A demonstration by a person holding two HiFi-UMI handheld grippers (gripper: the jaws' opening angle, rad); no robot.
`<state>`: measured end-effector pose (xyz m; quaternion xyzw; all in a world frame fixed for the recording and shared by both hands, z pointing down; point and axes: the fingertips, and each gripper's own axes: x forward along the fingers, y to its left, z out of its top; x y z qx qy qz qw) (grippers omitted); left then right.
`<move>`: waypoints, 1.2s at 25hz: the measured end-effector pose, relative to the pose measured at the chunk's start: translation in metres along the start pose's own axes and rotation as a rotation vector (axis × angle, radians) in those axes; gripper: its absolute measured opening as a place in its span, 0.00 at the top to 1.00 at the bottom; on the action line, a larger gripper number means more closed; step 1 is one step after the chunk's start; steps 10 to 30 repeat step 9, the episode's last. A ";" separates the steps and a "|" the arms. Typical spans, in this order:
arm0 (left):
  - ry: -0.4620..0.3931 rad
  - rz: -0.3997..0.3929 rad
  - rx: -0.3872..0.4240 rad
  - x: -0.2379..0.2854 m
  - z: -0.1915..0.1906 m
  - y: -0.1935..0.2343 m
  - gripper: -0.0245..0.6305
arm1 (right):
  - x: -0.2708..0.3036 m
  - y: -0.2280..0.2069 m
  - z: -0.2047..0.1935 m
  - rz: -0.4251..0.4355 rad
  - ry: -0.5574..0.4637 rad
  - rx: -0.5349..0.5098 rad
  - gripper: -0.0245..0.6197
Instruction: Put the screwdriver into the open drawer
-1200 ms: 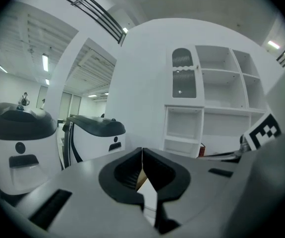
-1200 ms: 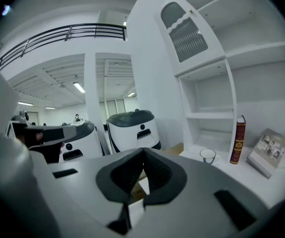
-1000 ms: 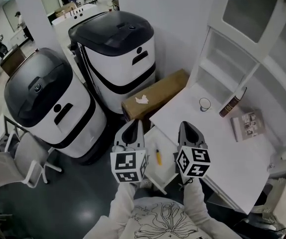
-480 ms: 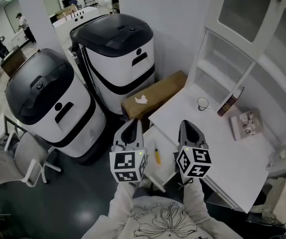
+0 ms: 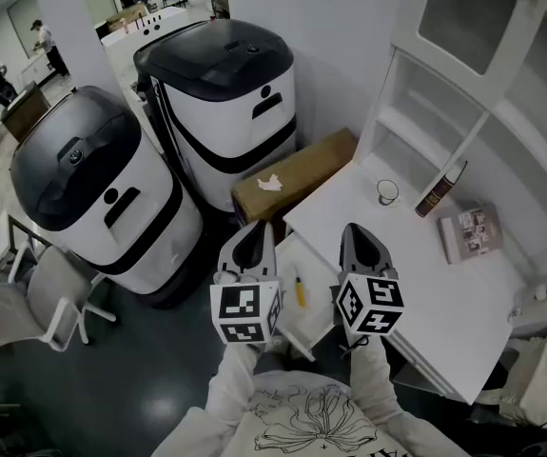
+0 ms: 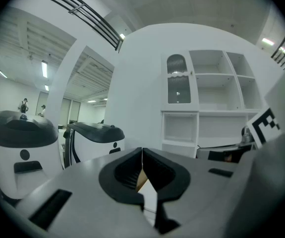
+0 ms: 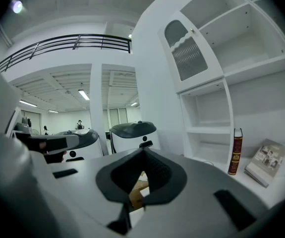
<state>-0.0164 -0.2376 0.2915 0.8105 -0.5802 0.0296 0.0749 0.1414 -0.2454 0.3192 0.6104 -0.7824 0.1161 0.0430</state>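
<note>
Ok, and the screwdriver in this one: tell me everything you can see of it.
The screwdriver is small, with a yellow handle and what looks like a darker bit at its far end; the tip is too small to make out. It lies flat on the bottom of the open white drawer. Nothing holds it: the left gripper and right gripper flank it in the head view, both shut and empty.

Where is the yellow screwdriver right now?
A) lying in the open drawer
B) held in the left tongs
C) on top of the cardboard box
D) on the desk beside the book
A: the head view shows the screwdriver lying in the open drawer, between the left tongs and the right tongs, both shut and empty.
</note>
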 end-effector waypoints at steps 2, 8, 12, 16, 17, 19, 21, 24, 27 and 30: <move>0.001 0.002 0.000 -0.002 -0.001 0.001 0.95 | 0.000 0.002 -0.001 0.005 0.003 -0.001 0.96; -0.003 0.005 0.002 -0.002 -0.002 0.002 0.95 | -0.001 0.002 -0.003 0.004 0.001 -0.003 0.96; -0.005 0.005 0.001 -0.002 -0.002 0.003 0.95 | 0.000 0.002 -0.003 0.004 0.001 -0.003 0.96; -0.005 0.005 0.001 -0.002 -0.002 0.003 0.95 | 0.000 0.002 -0.003 0.004 0.001 -0.003 0.96; -0.005 0.005 0.001 -0.002 -0.002 0.003 0.95 | 0.000 0.002 -0.003 0.004 0.001 -0.003 0.96; -0.005 0.005 0.001 -0.002 -0.002 0.003 0.95 | 0.000 0.002 -0.003 0.004 0.001 -0.003 0.96; -0.005 0.005 0.001 -0.002 -0.002 0.003 0.95 | 0.000 0.002 -0.003 0.004 0.001 -0.003 0.96; -0.005 0.005 0.001 -0.002 -0.002 0.003 0.95 | 0.000 0.002 -0.003 0.004 0.001 -0.003 0.96; -0.005 0.005 0.001 -0.002 -0.002 0.003 0.95 | 0.000 0.002 -0.003 0.004 0.001 -0.003 0.96; -0.005 0.005 0.001 -0.002 -0.002 0.003 0.95 | 0.000 0.002 -0.003 0.004 0.001 -0.003 0.96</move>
